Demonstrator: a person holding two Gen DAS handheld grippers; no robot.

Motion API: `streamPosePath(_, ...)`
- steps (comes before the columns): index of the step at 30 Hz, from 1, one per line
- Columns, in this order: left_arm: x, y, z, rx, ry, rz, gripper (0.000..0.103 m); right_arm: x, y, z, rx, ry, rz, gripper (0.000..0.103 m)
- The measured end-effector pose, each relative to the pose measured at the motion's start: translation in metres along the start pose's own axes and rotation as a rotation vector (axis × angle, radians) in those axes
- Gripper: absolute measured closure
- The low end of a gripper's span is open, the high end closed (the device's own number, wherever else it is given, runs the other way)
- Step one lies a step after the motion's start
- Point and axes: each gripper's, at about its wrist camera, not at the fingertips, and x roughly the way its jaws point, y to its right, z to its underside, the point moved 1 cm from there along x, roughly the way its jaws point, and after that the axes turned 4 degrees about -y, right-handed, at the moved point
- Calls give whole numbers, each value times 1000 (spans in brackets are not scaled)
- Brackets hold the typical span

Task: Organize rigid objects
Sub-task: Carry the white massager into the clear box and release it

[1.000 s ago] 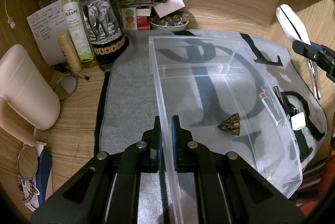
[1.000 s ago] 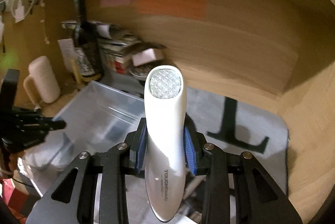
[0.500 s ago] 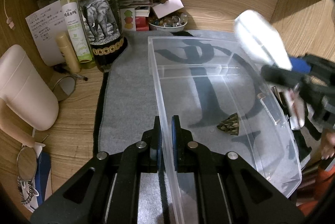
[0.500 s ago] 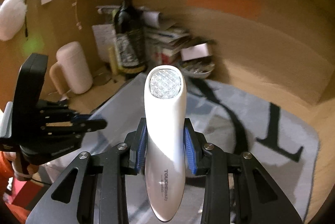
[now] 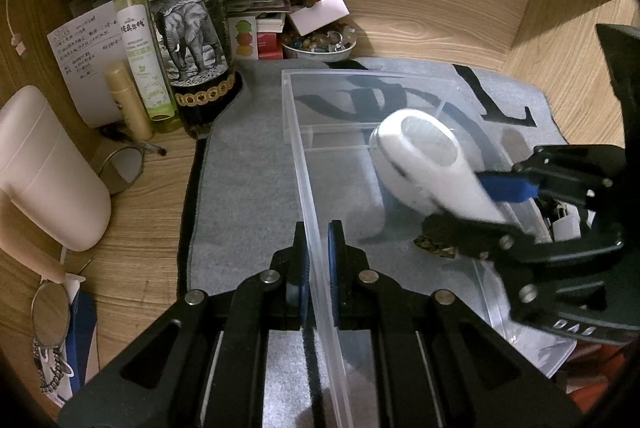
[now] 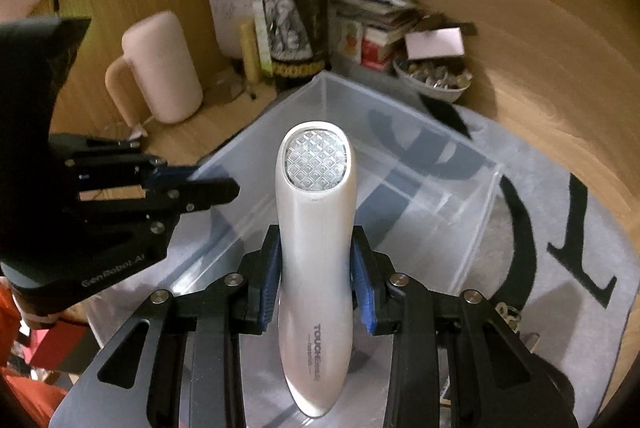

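Right gripper point(image 6: 316, 302), clamped on the waist of a white handheld device point(image 6: 316, 228) held over the clear plastic bin point(image 5: 400, 100), its faceted head pointing at the far corner; left gripper point(image 5: 318, 268), pinched shut on the bin's near wall, steadying it on the grey mat point(image 5: 248, 188). Good practice is probably to lower the device clear of the small dark object point(image 5: 434, 246) on the bin floor, letting go only once it rests flat.

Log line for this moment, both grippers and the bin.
left gripper: shut on clear bin wall | right gripper: shut on white handheld device, over bin | in bin: small patterned piece
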Motion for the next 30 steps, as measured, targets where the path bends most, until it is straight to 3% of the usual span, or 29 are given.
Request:
streamPosePath(6, 0, 0, 0, -1, 0, 1, 95, 16, -7, 0, -49, -85, 13, 73)
streamPosePath(13, 0, 0, 0, 0, -1, -1, 95, 21, -4, 1, -39, -109, 11, 71)
streamPosePath(20, 1, 0, 0, 1, -3, 0, 95, 12, 0, -3, -30, -67, 29, 68)
streamPosePath(30, 1, 0, 0, 1, -3, 0, 95, -29, 19, -4, 17, 59, 94, 51)
